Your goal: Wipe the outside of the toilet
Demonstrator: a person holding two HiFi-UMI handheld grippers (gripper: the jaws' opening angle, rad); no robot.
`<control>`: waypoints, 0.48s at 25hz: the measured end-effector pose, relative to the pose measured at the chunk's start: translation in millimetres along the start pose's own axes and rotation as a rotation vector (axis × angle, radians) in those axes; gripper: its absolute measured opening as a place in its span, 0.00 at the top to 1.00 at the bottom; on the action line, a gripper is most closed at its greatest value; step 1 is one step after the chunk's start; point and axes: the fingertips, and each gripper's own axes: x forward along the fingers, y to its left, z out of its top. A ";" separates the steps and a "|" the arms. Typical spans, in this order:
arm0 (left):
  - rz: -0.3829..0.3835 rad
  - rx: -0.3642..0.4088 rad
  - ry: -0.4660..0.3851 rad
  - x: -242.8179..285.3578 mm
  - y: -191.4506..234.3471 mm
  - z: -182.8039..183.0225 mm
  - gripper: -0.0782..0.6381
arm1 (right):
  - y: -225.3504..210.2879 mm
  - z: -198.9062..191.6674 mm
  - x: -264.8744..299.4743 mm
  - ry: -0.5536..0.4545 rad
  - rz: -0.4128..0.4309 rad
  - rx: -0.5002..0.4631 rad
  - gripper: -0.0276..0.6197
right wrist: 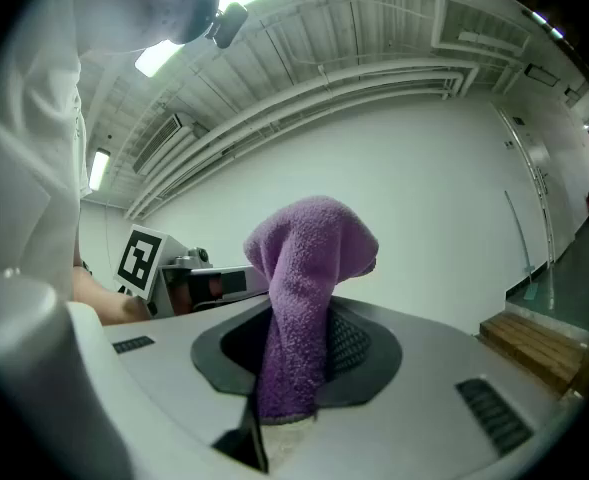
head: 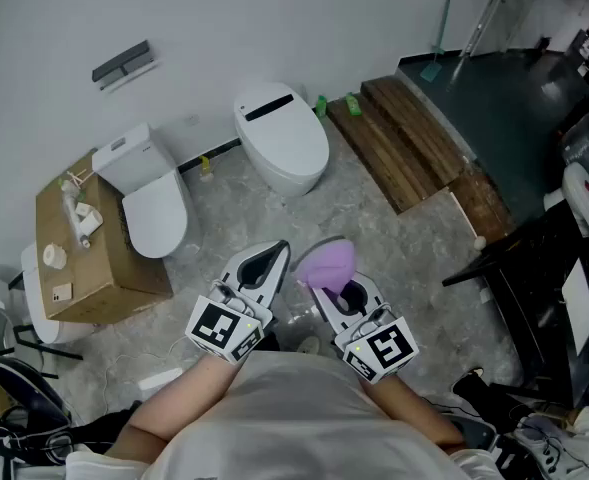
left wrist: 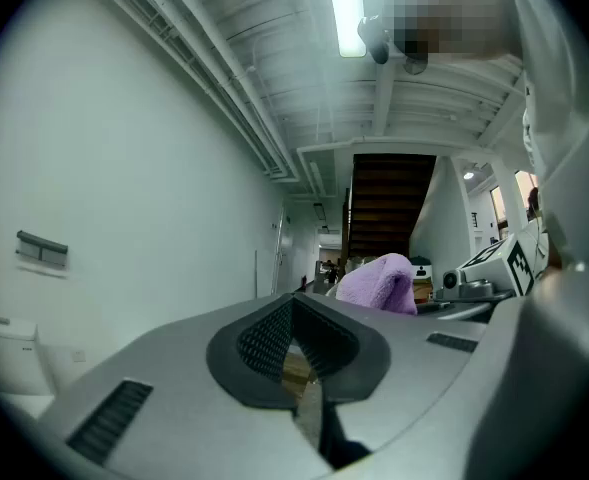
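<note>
In the head view a white oval toilet (head: 282, 140) with a closed lid stands against the back wall. A second white toilet (head: 150, 200) with a tank stands to its left. Both of my grippers are held close to my body, well short of the toilets and pointing toward them. My right gripper (head: 326, 274) (right wrist: 294, 360) is shut on a purple cloth (head: 330, 261) (right wrist: 309, 256) that sticks out past its jaws. The cloth (left wrist: 378, 280) also shows in the left gripper view. My left gripper (head: 275, 253) (left wrist: 294, 316) is shut with nothing in it.
A cardboard box (head: 102, 278) with small items on top stands left of the tank toilet. Wooden steps (head: 412, 140) lead to a dark platform (head: 509, 108) at the right. Black furniture and equipment (head: 544, 278) crowd the right side. A white chair (head: 32, 298) and cables sit at the left.
</note>
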 end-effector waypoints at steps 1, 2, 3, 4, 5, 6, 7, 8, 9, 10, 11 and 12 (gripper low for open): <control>0.001 0.001 -0.001 -0.1 -0.8 0.7 0.90 | 0.4 -0.4 -0.7 0.002 0.001 -0.001 0.81; 0.001 0.002 -0.003 -0.2 -1.6 1.4 0.90 | 0.7 -0.7 -1.3 0.003 0.002 -0.002 0.81; 0.001 0.002 -0.005 -0.2 -2.2 1.8 0.90 | 0.8 -1.1 -2.1 0.004 0.002 -0.003 0.81; 0.001 0.002 -0.007 -0.3 -2.6 1.7 0.90 | 0.6 -1.5 -3.0 0.004 0.001 -0.004 0.81; 0.002 0.003 -0.008 -0.5 -2.7 1.1 0.90 | 0.4 -2.0 -4.3 0.004 -0.001 -0.005 0.81; 0.004 0.002 -0.008 -0.7 -2.2 0.1 0.90 | -0.1 -2.4 -5.7 0.003 -0.004 -0.007 0.81; 0.007 0.001 -0.008 -0.8 -1.2 -0.8 0.90 | -1.0 -2.7 -7.5 0.003 -0.009 -0.010 0.81; 0.010 -0.002 -0.008 -0.3 0.2 -1.6 0.90 | -2.7 -2.6 -9.3 0.003 -0.016 -0.014 0.81; 0.013 -0.005 -0.008 0.6 1.8 -2.2 0.90 | -5.1 -2.3 -11.3 0.002 -0.025 -0.016 0.81; 0.014 -0.007 -0.009 1.8 3.3 -2.6 0.90 | -8.1 -1.7 -13.1 0.000 -0.034 -0.017 0.81; 0.015 -0.008 -0.010 3.2 4.8 -3.0 0.90 | -11.3 -1.2 -14.7 -0.003 -0.044 -0.017 0.80; 0.015 -0.009 -0.011 4.8 6.2 -3.5 0.90 | -14.7 -0.7 -16.0 -0.007 -0.052 -0.016 0.80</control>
